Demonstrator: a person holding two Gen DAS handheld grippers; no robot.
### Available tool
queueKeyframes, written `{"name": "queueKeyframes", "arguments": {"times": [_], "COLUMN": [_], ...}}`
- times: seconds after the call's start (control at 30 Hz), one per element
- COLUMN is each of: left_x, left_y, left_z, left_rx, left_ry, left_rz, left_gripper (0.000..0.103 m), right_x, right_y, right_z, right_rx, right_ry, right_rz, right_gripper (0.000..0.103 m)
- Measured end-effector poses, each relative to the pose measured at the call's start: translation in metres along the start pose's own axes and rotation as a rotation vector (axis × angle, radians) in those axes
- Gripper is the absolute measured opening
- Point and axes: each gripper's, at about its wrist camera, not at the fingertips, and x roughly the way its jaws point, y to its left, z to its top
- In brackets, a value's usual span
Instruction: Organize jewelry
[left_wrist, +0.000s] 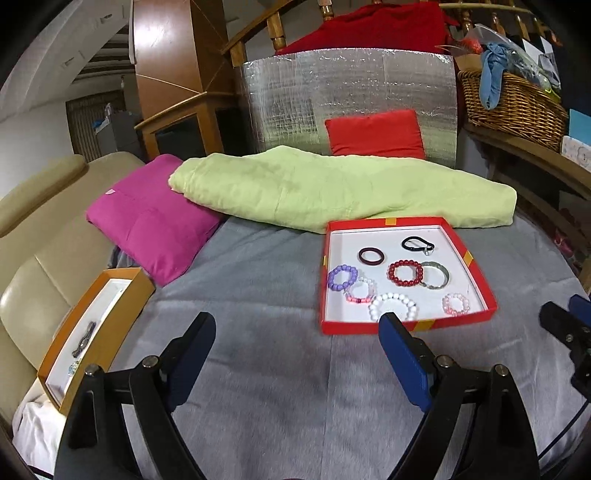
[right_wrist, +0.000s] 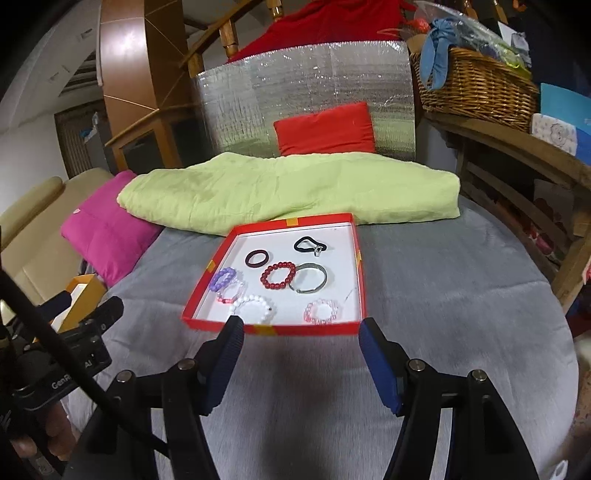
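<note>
left wrist alone shows orange box (left_wrist: 122, 295) contents.

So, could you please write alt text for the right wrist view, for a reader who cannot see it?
A shallow red cardboard tray with a white floor lies on a grey blanket, holding eight bracelets and rings. The right gripper hangs before it, jaws open and empty. A folded light green quilt lies behind.
</note>
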Motion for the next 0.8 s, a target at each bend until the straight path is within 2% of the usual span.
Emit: {"name": "queueKeyframes", "arguments": {"times": [0.23,0.8], "left_x": [-0.007,0.005], "left_y": [0.005,0.001], "left_z": [-0.015,-0.017], "left_rx": [-0.004,-0.007], "left_ry": [0.0,0.021], "left_rz": [-0.001,-0.014], "left_gripper": [0.09,0.09], "right_x": [-0.027,-0.009], "right_y": [0.005,0.013], "right_z": [-0.02,-0.022], "right_rx": [-0.012,-0.047], "right_ry": [-0.044,-0.041], "right_rz": [-0.017,-0.021], "right_gripper": [0.072,0.072]}}
